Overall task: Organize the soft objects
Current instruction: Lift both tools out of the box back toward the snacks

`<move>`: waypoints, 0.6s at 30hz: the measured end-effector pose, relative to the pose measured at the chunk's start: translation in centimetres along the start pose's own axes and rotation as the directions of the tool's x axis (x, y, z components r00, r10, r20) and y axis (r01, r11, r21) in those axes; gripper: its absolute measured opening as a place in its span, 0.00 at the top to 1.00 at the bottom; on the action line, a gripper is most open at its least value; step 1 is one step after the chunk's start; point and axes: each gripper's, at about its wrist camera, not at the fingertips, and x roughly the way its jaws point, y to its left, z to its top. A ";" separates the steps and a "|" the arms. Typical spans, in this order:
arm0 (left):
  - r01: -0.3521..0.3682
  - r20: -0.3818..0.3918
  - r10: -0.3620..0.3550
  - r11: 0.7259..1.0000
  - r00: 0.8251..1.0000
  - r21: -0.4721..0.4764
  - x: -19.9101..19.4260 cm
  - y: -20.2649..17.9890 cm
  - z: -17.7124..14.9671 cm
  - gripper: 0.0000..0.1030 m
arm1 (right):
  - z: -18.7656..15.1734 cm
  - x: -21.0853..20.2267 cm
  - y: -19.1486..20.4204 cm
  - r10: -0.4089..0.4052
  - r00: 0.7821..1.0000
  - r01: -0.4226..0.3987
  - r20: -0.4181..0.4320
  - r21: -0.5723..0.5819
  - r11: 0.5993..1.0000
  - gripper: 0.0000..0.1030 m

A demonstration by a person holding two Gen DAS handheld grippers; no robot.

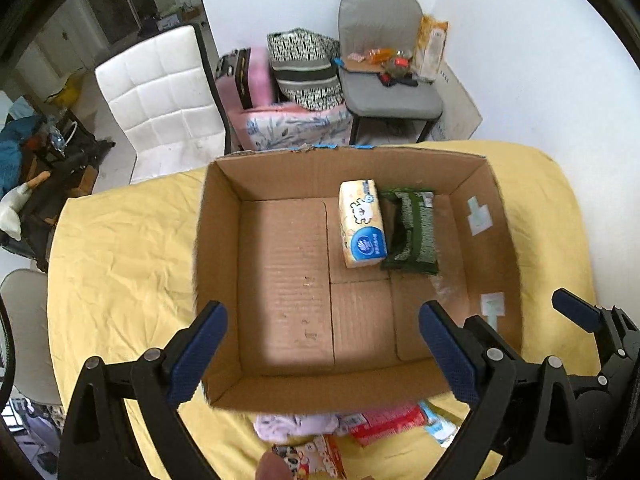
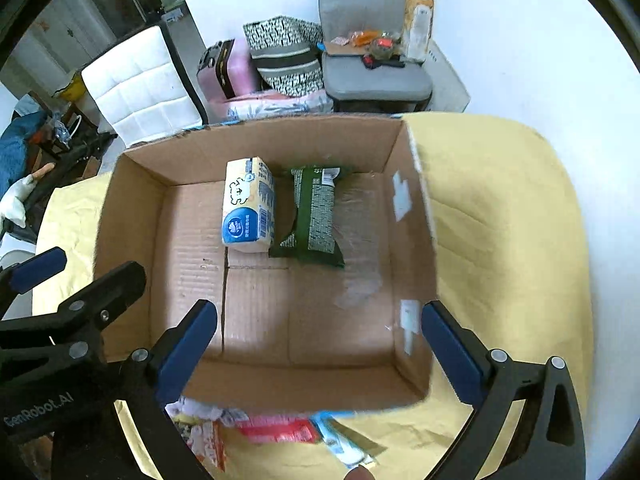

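Note:
An open cardboard box (image 1: 224,240) (image 2: 132,208) stands on a yellow cloth. Inside lie a yellow tissue pack (image 1: 362,224) (image 2: 248,206) and a dark green packet (image 1: 412,236) (image 2: 314,216), side by side at the far right of the floor. My left gripper (image 1: 320,356) is open and empty above the box's near wall. My right gripper (image 2: 318,354) is open and empty above the near wall too; it shows at the right of the left wrist view (image 1: 576,312). Soft packs lie in front of the box: a lilac bundle (image 1: 296,426), a red pack (image 1: 384,424) (image 2: 280,430), a cartoon-print pack (image 1: 316,458) (image 2: 204,440), a light-blue pack (image 2: 340,436).
The yellow cloth (image 1: 120,264) (image 2: 500,240) covers the table. Behind it stand a white chair (image 1: 160,92), a grey chair with clutter (image 1: 384,60), a patterned bag (image 1: 304,68) and a pink case (image 1: 244,76).

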 end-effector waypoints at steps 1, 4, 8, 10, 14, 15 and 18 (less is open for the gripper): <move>0.003 0.010 -0.003 1.000 1.000 -0.004 -0.8 0.0 -0.3 0.05 | -0.4 -0.9 -0.1 -0.004 1.000 0.004 0.013 -0.003 1.000 0.00; 0.006 0.035 -0.005 1.000 0.999 -0.015 -2.9 0.0 -1.5 0.05 | -1.6 -3.8 -0.3 0.004 0.999 -0.004 0.048 -0.005 1.000 0.00; -0.002 0.075 0.002 1.000 0.997 -0.004 -5.7 -0.3 -2.9 0.05 | -3.1 -6.9 -0.3 0.017 0.996 -0.016 0.092 -0.011 1.000 0.00; -0.004 0.094 0.003 1.000 0.996 0.003 -7.0 -0.7 -3.8 0.05 | -4.0 -8.2 -0.2 0.037 0.994 -0.036 0.102 -0.012 0.999 0.00; 0.007 0.118 -0.006 1.000 0.993 -0.004 -8.8 -1.0 -5.7 0.05 | -5.9 -10.5 0.3 0.069 0.989 -0.066 0.128 -0.025 0.997 0.00; 0.006 0.125 -0.005 1.000 0.992 -0.007 -9.2 -0.9 -6.1 0.05 | -6.3 -10.9 0.4 0.068 0.988 -0.065 0.136 -0.027 0.998 0.00; 0.008 0.139 -0.005 1.000 0.990 -0.026 -10.1 -0.5 -7.5 0.05 | -7.6 -11.8 0.1 0.078 0.985 -0.075 0.154 -0.031 0.997 0.00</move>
